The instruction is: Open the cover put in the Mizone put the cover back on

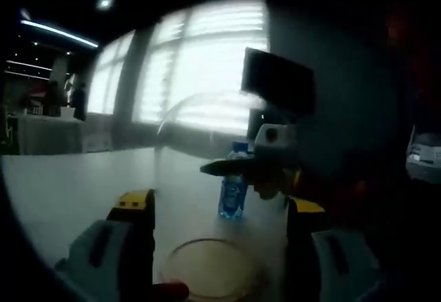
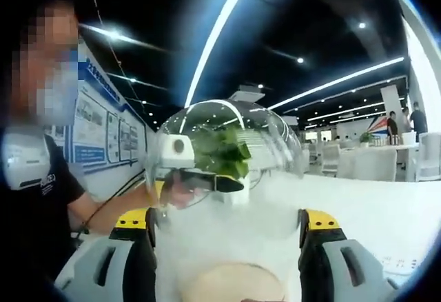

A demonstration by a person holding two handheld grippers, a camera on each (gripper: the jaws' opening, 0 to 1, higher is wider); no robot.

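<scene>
A clear dome cover (image 1: 207, 150) rises straight ahead of my left gripper (image 1: 219, 209), whose yellow-tipped jaws stand wide apart on either side of it. Its round base (image 1: 213, 269) lies low between them. Beyond the glass a blue Mizone bottle (image 1: 234, 193) stands upright on the white table (image 1: 76, 185). The right gripper (image 1: 231, 168) reaches in from the right, in front of the bottle. In the right gripper view the dome cover (image 2: 224, 171) spans the gap of my right gripper (image 2: 226, 223), also open. A green plant (image 2: 222, 152) and the left gripper (image 2: 207, 181) show through the glass.
A dark monitor (image 1: 279, 81) stands behind the bottle, before bright windows (image 1: 200, 61). A person in a black shirt (image 2: 34, 205) stands at the left of the right gripper view. White tables and chairs (image 2: 375, 160) fill the room's far side.
</scene>
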